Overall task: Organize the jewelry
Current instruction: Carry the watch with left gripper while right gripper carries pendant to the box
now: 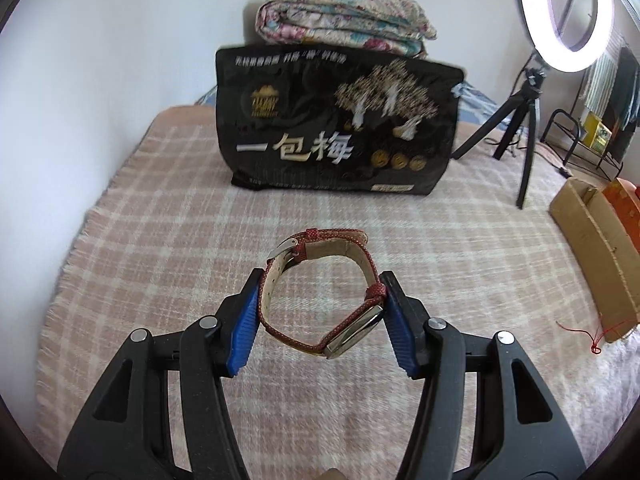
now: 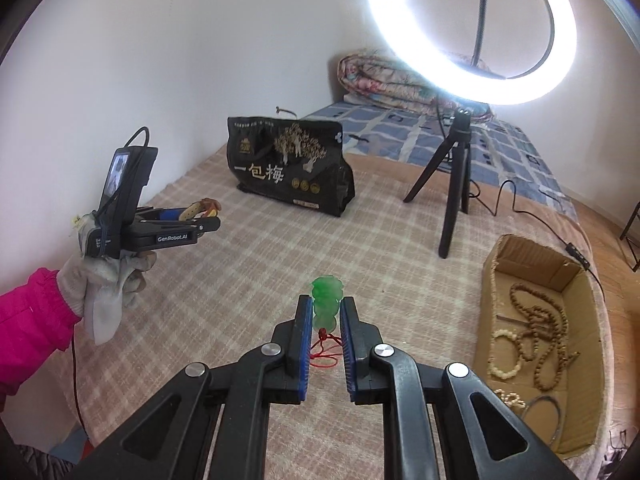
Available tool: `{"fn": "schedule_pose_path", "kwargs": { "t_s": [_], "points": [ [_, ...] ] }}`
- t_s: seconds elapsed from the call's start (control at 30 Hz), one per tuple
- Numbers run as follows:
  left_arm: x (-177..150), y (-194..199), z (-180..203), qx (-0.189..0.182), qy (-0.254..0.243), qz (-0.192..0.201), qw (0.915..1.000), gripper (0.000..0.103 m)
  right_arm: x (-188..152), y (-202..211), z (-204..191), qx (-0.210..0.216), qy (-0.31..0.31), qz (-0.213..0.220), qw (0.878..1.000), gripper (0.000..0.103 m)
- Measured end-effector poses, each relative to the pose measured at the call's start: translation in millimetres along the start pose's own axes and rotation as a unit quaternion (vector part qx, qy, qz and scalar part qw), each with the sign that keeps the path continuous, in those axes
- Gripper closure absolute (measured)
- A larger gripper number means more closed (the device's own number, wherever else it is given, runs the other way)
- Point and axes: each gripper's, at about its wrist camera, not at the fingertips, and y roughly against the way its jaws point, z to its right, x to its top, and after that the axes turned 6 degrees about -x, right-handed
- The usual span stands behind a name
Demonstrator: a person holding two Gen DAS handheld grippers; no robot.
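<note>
My left gripper [image 1: 322, 280] is shut on a red-strapped wristwatch [image 1: 320, 280], held above the plaid bedspread; its silver case [image 1: 354, 332] rests against the right pad. In the right wrist view the left gripper [image 2: 208, 216] hovers at the left with the watch [image 2: 200, 206] in it. My right gripper [image 2: 326, 304] is shut on a green jade pendant [image 2: 326, 300] whose red cord [image 2: 324, 350] hangs below. A cardboard box [image 2: 532, 264] at the right holds bead necklaces [image 2: 544, 328] and bracelets [image 2: 506, 354].
A black snack bag [image 1: 336, 128] stands mid-bed, with a folded floral quilt [image 1: 344, 20] behind it. A ring light [image 2: 472, 28] on a black tripod [image 2: 452, 184] stands at the right, its cable trailing past the box. The white wall runs along the left.
</note>
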Motion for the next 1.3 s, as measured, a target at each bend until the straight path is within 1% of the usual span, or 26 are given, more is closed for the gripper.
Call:
{"fn": "schedule_pose_path", "kwargs": {
  "t_s": [0.23, 0.53, 0.7, 0.93, 1.3],
  "points": [
    [3, 31, 27, -0.018, -0.015, 0.016, 0.9996, 0.046, -4, 28, 13, -0.013, -0.006, 0.011, 1.0, 0.091],
    [8, 65, 78, -0.056, -0.046, 0.034, 0.9968, 0.046, -12, 64, 38, -0.034, -0.025, 0.022, 0.999, 0.091],
    [12, 76, 109, -0.081, -0.063, 0.041, 0.9939, 0.046, -14, 87, 57, -0.052, -0.035, 0.033, 0.997, 0.091],
    [15, 76, 157, -0.112, -0.087, 0.042, 0.989, 0.046, -20, 106, 89, -0.079, -0.06, 0.037, 0.994, 0.091],
    [21, 53, 224, -0.14, -0.12, 0.035, 0.9822, 0.046, -37, 111, 134, -0.115, -0.082, 0.007, 0.99, 0.091]
  ]
}}
